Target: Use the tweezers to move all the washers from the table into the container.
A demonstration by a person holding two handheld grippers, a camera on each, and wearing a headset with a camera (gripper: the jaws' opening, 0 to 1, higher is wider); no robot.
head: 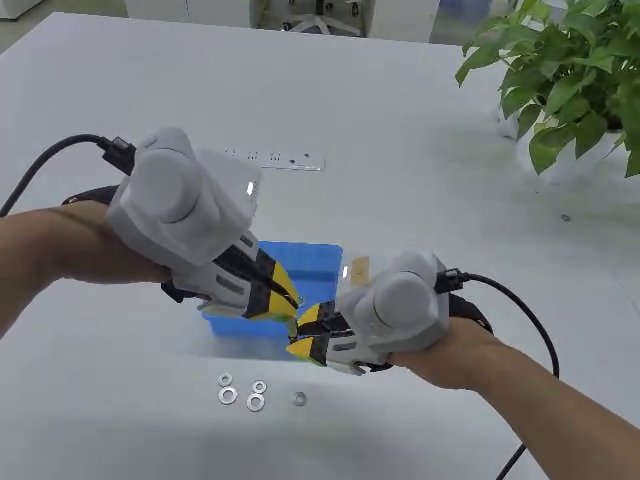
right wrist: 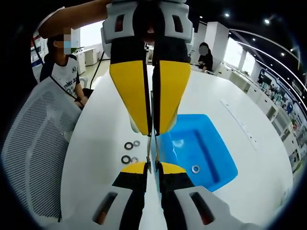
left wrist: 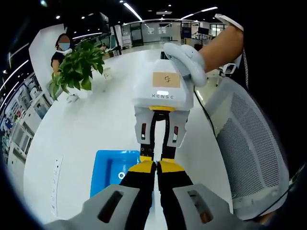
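Jaws of left gripper and right gripper pinch the tweezers end to end; washers lie nearer the right.

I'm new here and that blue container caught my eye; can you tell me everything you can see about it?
The blue container is a shallow, open-topped rectangular tray, seemingly glossy plastic. It sits flat on the white table. One washer lies inside; more washers lie on the table just outside its near side. The left gripper and right gripper, tongs shut on thin tweezers, hang above that side; whether they touch it cannot be told.
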